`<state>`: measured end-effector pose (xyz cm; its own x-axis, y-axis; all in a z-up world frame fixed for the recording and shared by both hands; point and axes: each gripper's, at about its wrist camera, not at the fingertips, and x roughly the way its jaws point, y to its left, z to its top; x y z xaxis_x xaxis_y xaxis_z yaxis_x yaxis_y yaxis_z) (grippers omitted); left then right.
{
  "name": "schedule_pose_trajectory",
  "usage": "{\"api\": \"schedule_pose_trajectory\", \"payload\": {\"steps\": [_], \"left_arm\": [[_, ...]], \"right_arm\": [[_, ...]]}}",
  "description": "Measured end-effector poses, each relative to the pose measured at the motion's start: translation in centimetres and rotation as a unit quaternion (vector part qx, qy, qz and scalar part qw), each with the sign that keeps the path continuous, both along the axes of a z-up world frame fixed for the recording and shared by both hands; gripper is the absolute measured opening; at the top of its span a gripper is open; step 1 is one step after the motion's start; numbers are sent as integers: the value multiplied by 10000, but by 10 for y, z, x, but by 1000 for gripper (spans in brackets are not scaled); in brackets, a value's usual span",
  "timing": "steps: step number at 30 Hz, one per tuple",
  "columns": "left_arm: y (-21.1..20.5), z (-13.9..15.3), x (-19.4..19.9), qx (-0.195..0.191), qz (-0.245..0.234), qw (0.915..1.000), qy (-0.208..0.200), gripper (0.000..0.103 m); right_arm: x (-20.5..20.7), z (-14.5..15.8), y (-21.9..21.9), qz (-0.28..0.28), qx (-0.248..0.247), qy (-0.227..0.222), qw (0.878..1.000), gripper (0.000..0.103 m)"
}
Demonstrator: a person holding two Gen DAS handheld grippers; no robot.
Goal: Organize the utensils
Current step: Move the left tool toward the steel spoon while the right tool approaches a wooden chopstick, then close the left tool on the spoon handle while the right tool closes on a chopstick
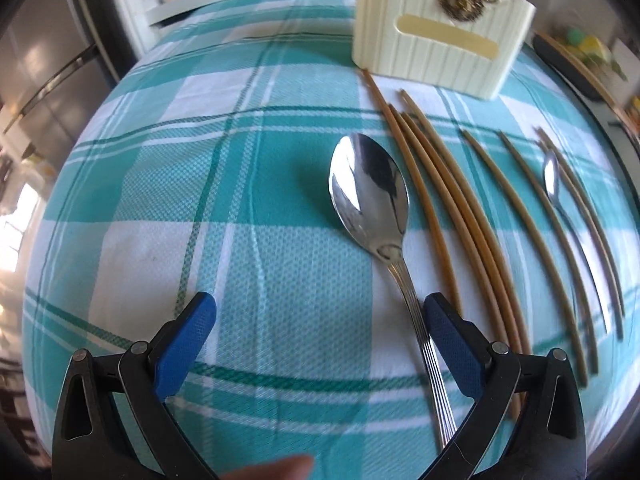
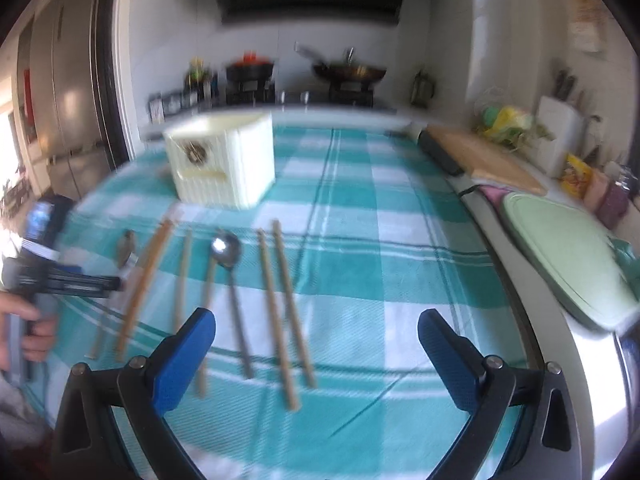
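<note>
A large steel spoon (image 1: 370, 196) lies on the teal checked cloth (image 1: 240, 200), its handle running down beside the right fingertip (image 1: 438, 312) of my open, empty left gripper (image 1: 320, 312). Several brown chopsticks (image 1: 448, 208) lie to its right, with a small spoon (image 1: 554, 184) among them. A cream utensil holder (image 1: 436, 40) stands beyond. In the right wrist view my right gripper (image 2: 316, 328) is open and empty above the cloth, with chopsticks (image 2: 280, 300) and the small spoon (image 2: 228, 256) just left of it. The holder (image 2: 224, 160) stands farther back. The left gripper (image 2: 60, 280) shows at the left edge.
A pale green cutting board (image 2: 568, 252) and a wooden board (image 2: 488, 160) lie right of the cloth. A stove with a wok (image 2: 352, 72) is behind the table. A fridge (image 2: 68, 120) stands at the left.
</note>
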<state>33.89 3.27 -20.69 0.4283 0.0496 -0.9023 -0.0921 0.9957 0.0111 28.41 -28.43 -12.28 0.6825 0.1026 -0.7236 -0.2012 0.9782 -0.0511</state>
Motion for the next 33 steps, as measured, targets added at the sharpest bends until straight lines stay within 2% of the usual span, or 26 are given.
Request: {"api": "schedule_pose_trajectory", "payload": {"steps": [2, 4, 6, 7, 9, 13, 14, 15, 18, 23, 25, 27, 33], "left_arm": [[0, 0, -2, 30, -157, 9998, 75, 103], [1, 1, -4, 48, -273, 9995, 171, 103], [4, 1, -4, -5, -309, 9991, 277, 103], [6, 0, -5, -27, -339, 9990, 302, 103], [7, 0, -6, -16, -458, 9984, 321, 103], [10, 0, -6, 22, -605, 9975, 368, 103], [10, 0, -6, 42, -665, 9971, 372, 103], [11, 1, -6, 63, -738, 9966, 374, 103], [20, 1, -8, 135, -848, 9957, 358, 103], [39, 0, -6, 160, -907, 9951, 362, 103], [41, -1, -4, 157, -1012, 9941, 363, 103], [36, 0, 3, 196, -1269, 9911, 354, 103], [8, 0, 27, 479, -1818, 9818, 267, 103]], "right_arm": [[25, -16, 3, 260, -139, 355, 9989, 101], [51, -33, 11, 559, -165, 787, 9952, 89], [69, -45, 18, 761, -100, 1085, 9911, 68], [77, -51, 21, 836, -59, 1233, 9888, 66], [86, -60, 26, 904, -25, 1425, 9856, 52], [97, -66, 30, 1003, 62, 1642, 9813, 40], [100, -65, 29, 1010, 66, 1695, 9803, 29], [102, -65, 28, 984, 54, 1781, 9791, 12], [100, -67, 20, 898, 35, 1958, 9765, 6], [86, -64, 6, 638, -390, 2127, 9742, 6], [84, -63, 2, 606, -342, 2224, 9725, 9], [87, -62, -1, 582, -226, 2332, 9704, 18], [112, -65, 11, 938, -397, 2491, 9631, 19]]}}
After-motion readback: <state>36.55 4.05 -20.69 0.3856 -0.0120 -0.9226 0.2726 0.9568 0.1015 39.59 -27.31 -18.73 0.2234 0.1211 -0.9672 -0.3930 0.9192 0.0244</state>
